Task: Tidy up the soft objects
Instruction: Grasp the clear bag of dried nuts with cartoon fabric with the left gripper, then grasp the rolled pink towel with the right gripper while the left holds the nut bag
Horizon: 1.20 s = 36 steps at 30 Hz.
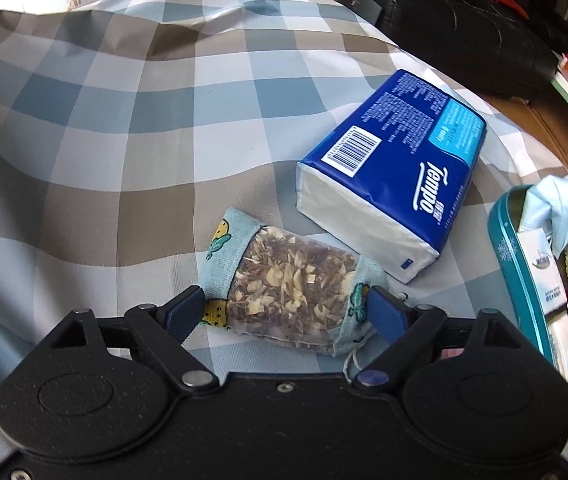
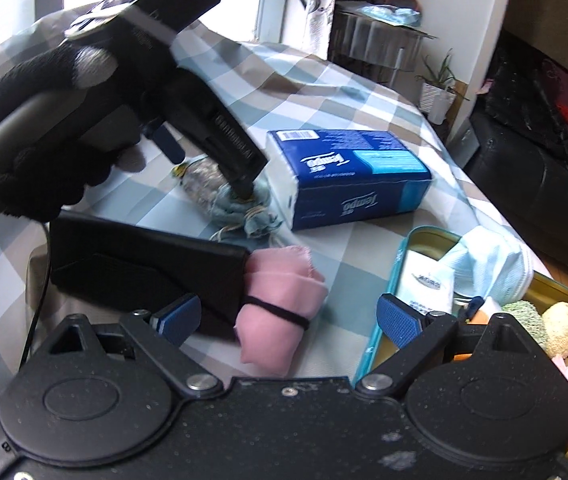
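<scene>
Checked tablecloth, clear-windowed herb sachet between spread left tool; right tool spread.

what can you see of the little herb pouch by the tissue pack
The herb pouch is a small soft sachet: a clear middle showing dried flakes and twigs, pale blue printed cloth at both ends, one end tied with string. It lies flat on the checked cloth beside the tissue pack. The left gripper straddles it, open.
</scene>
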Tool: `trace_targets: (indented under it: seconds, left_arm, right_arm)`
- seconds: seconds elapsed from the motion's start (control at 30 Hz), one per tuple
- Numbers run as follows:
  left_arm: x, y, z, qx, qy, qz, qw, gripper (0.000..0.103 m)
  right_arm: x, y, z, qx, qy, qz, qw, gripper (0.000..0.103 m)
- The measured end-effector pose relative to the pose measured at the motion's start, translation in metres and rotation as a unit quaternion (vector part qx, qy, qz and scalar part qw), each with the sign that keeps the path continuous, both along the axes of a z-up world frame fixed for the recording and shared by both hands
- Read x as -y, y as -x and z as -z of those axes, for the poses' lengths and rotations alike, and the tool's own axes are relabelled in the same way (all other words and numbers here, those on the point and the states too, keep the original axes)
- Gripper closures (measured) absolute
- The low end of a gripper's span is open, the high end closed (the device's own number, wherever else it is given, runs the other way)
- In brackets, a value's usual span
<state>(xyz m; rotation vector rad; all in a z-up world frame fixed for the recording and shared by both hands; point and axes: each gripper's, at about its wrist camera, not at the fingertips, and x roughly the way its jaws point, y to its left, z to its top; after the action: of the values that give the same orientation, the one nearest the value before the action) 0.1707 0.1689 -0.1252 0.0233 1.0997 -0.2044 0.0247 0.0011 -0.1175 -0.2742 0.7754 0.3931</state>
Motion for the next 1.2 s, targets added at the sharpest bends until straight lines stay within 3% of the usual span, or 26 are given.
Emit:
trace_targets:
  seconds: [0.5,0.83,1.2]
  left_arm:
    - [-0.002,-0.004,0.014,0.005,0.010,-0.011,0.9999,0.002]
    - [0.000,-0.007,0.016,0.010,0.020,-0.011,0.9997,0.003]
    - [-0.006,-0.008,0.009,0.018,0.045,-0.017,0.9987,0.004]
  right_arm:
    - [-0.009,-0.006,0.013,-0.006,0.010,-0.024,1.000,0.008]
    - [-0.019,-0.008,0.021,-0.003,0.030,-0.040,0.999,0.008]
    - [-0.015,-0.016,0.018,-0.035,0.012,-0.060,0.997,0.010]
